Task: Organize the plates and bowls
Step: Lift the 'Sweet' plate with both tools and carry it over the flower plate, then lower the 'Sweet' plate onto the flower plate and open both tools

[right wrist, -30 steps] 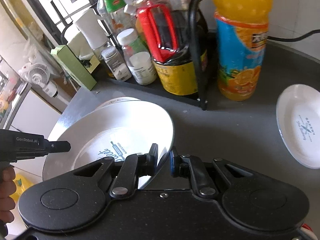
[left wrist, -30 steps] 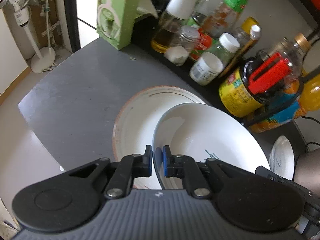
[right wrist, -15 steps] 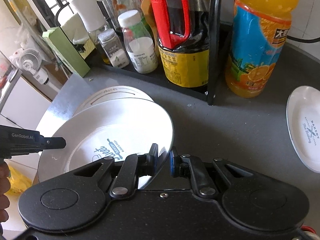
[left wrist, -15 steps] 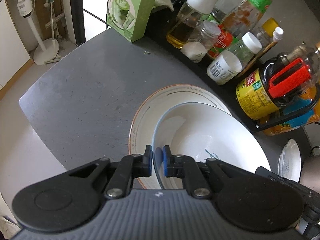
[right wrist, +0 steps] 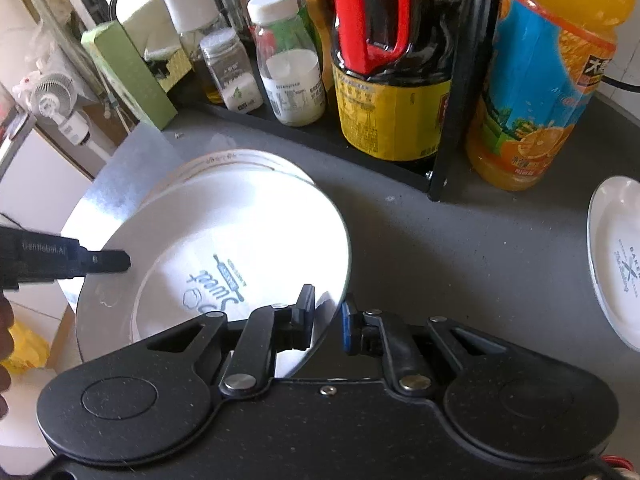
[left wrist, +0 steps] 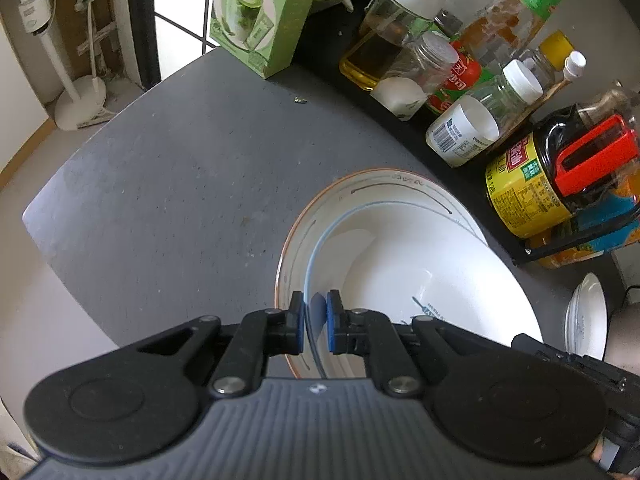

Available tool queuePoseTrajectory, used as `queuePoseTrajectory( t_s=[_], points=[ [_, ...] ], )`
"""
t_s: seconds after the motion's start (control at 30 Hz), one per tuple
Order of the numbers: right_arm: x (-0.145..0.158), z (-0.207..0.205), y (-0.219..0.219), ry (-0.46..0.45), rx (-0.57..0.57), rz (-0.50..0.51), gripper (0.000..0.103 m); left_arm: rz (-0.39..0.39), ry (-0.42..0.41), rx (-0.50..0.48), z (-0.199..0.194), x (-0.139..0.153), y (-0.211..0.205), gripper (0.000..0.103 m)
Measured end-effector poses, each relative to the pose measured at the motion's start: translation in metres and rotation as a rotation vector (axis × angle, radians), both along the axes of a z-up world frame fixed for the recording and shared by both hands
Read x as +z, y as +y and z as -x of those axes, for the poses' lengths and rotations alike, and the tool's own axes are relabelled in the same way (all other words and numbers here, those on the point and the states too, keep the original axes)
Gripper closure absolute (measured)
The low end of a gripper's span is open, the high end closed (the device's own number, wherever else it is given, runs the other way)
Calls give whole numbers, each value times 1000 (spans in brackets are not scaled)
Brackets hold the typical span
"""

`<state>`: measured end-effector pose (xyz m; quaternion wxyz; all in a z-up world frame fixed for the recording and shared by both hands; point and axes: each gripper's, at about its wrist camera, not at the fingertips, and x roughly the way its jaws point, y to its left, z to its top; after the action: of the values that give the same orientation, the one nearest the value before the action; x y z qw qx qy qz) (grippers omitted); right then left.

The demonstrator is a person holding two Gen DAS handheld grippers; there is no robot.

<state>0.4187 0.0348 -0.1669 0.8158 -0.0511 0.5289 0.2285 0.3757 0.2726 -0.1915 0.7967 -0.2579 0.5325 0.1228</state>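
Mostly glare: white bowl (right wrist: 240, 248) w/ washed-out print, both tools (left (left wrist: 314, 322), right (right wrist: 326, 320)) clamped on its rim.

Both wrist views look closely down from opposite sides, sharing the white plate (left wrist: 420, 264) and counter (right wrist: 460, 248).

Left claw (left wrist: 316, 322) nearly closed, pads close together – right claw (right wrist: 327, 320) likewise, both pointing forward and slightly down.

Grey countertop (left wrist: 168, 184), white pedestal fan (left wrist: 36, 4)
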Motion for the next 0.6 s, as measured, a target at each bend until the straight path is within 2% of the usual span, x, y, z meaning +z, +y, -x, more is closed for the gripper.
queuePoseTrajectory(
  t_s=[0.17,0.5,0.6],
  points=[
    [-11,0,-1,33,5,3,88,-18,-5,-20,-6,-4,1,93],
    [-17,-2,13,19,39,54,83,-78,-14,-62,-17,-9,0,91],
    [-20,-4,14,28,35,56,79,-100,-21,-81,-22,-8,0,91]
  ],
)
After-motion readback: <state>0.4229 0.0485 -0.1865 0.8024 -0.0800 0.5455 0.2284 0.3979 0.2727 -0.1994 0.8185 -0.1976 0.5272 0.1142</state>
